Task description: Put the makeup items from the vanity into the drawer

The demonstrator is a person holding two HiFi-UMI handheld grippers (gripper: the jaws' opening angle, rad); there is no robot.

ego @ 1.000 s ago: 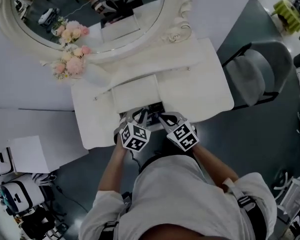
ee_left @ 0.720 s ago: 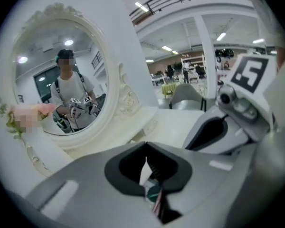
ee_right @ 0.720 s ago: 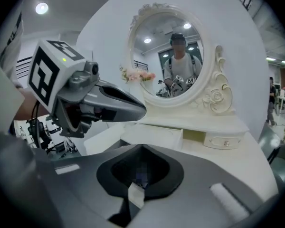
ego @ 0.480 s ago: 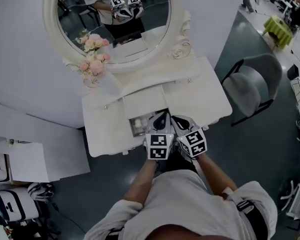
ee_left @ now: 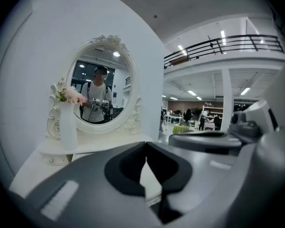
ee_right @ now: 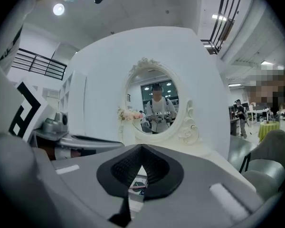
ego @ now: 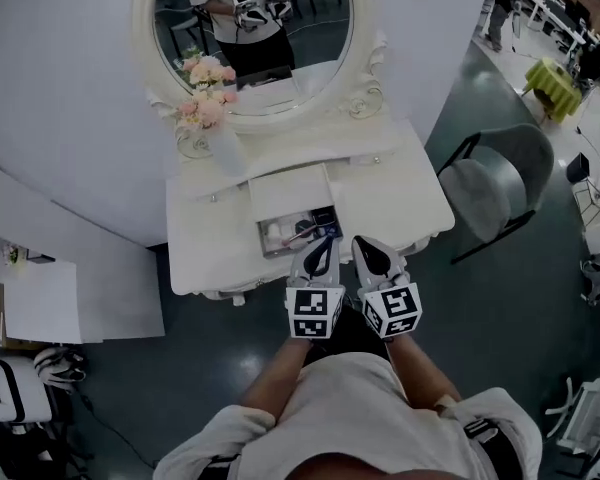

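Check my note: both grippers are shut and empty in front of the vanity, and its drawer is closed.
Not quite. The drawer is pulled open, with makeup items lying in it, as the head view shows. The rest holds: the left gripper and right gripper are shut and empty in front of the vanity.

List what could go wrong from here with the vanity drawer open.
1. The open white drawer sticks out right ahead of the shut left gripper and right gripper; a careless move could knock it.
2. A hard push to close it could jolt the white vanity table and tip the tall white vase of pink flowers.
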